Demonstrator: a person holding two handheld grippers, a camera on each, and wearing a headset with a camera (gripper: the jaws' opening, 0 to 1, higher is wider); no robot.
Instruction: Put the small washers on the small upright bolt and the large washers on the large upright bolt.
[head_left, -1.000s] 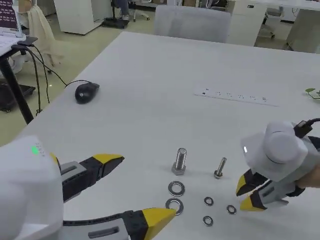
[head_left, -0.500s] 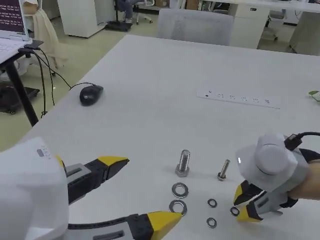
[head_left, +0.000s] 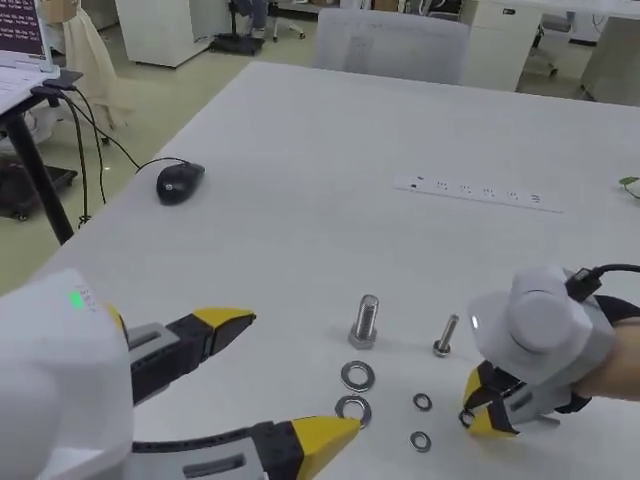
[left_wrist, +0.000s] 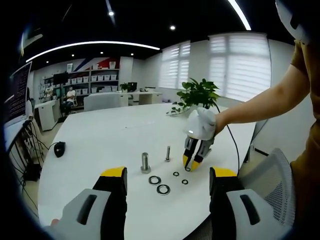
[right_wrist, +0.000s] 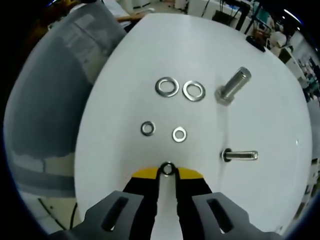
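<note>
Yellow-tipped jaws of the left hand-held gripper stand spread wide at the near left of the white tabletop, released and holding nothing. A green light shows on its white body.

Just beyond its tips lie the two large washers, one behind the other. To their right are two loose small washers, flat on the tabletop.

Right of those, the right hand-held gripper points down at the surface. In its own view the jaws are drawn close together, with a third small washer nipped between the tips. It looks clenched on that washer, which has not been lifted clear.

The coming move turns on the small bolt. It stands just beyond the right hand-held gripper and slightly to its left, head down, long axis upright. The gripped washer would, I judge, have to rise above the bolt's top, come level and drop with its hole centred on the shank. The right hand-held gripper is plainly the nearer one.

The large bolt stands upright to the left of the small one, apart from it and nearer the large washers.

Farther back lie a white power strip and, far left, a black mouse. The strip's markings are too small to read, and no brand can be made out.
</note>
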